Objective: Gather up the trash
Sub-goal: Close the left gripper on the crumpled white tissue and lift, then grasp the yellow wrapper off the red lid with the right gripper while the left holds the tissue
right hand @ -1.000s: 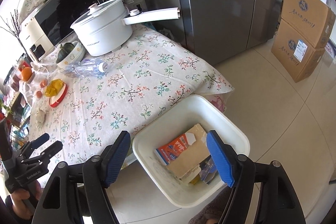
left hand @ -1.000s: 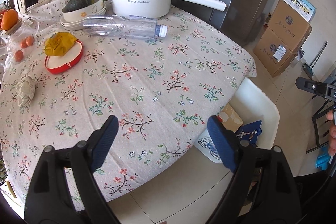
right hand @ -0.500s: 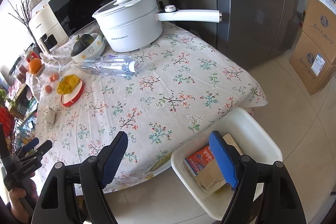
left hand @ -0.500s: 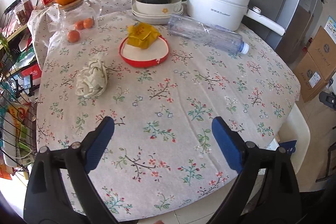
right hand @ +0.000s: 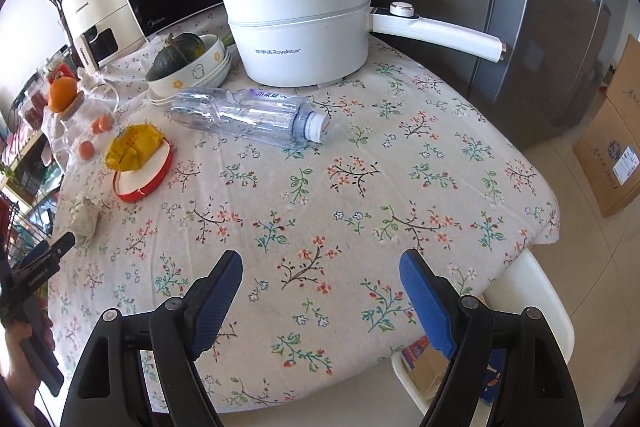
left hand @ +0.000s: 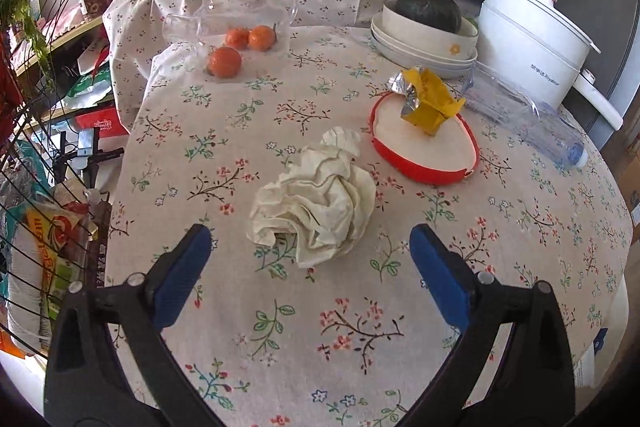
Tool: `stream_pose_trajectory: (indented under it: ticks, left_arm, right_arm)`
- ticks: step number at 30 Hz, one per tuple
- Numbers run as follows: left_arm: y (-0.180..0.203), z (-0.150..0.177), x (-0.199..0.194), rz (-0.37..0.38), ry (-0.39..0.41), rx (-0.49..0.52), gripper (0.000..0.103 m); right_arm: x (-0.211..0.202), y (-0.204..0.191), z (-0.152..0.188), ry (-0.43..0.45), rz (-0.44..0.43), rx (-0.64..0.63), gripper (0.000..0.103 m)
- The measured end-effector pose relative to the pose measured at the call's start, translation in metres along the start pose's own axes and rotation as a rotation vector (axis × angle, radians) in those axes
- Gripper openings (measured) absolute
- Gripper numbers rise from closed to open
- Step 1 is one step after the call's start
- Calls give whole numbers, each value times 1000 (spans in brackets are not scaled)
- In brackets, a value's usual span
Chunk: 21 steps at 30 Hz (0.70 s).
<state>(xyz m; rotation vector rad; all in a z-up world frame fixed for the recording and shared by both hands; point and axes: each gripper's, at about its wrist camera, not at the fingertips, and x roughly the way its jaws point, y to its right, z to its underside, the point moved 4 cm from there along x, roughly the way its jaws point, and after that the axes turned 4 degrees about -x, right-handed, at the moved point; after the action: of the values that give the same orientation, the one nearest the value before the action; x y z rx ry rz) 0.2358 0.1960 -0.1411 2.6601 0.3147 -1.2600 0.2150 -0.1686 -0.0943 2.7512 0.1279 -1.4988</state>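
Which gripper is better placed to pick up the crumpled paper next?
Left. The left gripper is open and faces the crumpled paper, which lies just ahead between its fingers. The right gripper, also open, hangs over bare tablecloth; there the paper sits far off to its left.

The floral-clothed worktop carries a crumpled paper wad, red-rimmed plate, lying plastic bottle, white electric pot, stacked bowls and glass teapot.

Crumpled white paper wad on tablecloth
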Motion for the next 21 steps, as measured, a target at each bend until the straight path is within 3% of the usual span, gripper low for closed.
stream_pose_trajectory:
  ticks: [5,9,12,17,21]
  left_arm:
    - [6,-7,17,33,-21,10,83]
    - [3,-5,28,55,-74,-32,46]
    - [-3,-6,21,76,-85,-53,31]
    - [-15,-5,-2,108,-95,-58,23]
    - [-35,-11,-22,25,-50,-10,22]
  right_arm:
    - [19,-24,-8,-4,1,-18,83]
    - [31,-44,-13,6,-4,-22,83]
    - [37,-60,-16,20,-12,-17,83]
    - [43,-91,-25,50,-50,24,83]
    - [52,-133,-37,66,-77,-17,83]
